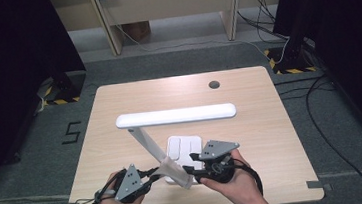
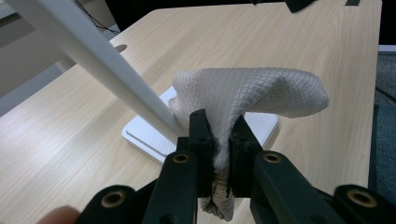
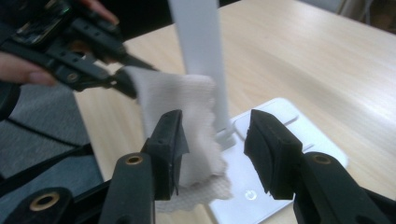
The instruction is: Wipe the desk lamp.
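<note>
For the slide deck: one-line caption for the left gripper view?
Left gripper shut on a white cloth beside the lamp's stem, above its base.

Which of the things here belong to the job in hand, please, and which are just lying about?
In the job:
- cloth, pinched by the left gripper
- lamp, its stem beside the cloth
- right gripper, fingers apart

Lying about:
- table
- cables on the floor

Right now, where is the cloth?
In the high view the cloth hangs near the table's front edge, draped against the foot of the lamp's white stem, pinched by the left gripper and just left of the open right gripper.
</note>
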Tool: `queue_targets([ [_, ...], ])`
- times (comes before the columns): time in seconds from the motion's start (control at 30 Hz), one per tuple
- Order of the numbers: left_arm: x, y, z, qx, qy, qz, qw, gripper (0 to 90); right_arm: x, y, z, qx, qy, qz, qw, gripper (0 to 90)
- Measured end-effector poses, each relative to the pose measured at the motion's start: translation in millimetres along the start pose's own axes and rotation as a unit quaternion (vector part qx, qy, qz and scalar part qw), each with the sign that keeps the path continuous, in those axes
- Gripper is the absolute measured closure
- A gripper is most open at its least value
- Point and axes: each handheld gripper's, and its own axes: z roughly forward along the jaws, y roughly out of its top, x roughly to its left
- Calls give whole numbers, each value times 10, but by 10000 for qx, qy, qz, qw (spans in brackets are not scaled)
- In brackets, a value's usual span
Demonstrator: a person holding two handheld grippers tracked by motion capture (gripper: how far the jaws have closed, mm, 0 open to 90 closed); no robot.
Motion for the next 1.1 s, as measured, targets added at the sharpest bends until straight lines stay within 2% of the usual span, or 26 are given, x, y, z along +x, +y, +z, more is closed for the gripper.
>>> queue_targets([
  [0.2, 23, -29, -122, -83, 121, -148, 9998, 827, -119, -55, 53, 64, -397, 169, 9990, 619],
  [0.5, 76, -60, -314, -181, 298, -256, 9991, 828, -248, -223, 294, 319, -780, 292, 9960, 702],
  [0.7, 149, -88, -423, -193, 488, -339, 9980, 828, -304, -286, 397, 401, -892, 296, 9948, 744],
  [0.97, 234, -51, -476, -304, 709, -393, 9962, 828, -334, -396, 548, 626, -926, 241, 9934, 806],
  [1.1, 273, -27, -493, -347, 806, -405, 9953, 828, -348, -464, 615, 685, -958, 327, 9925, 817],
])
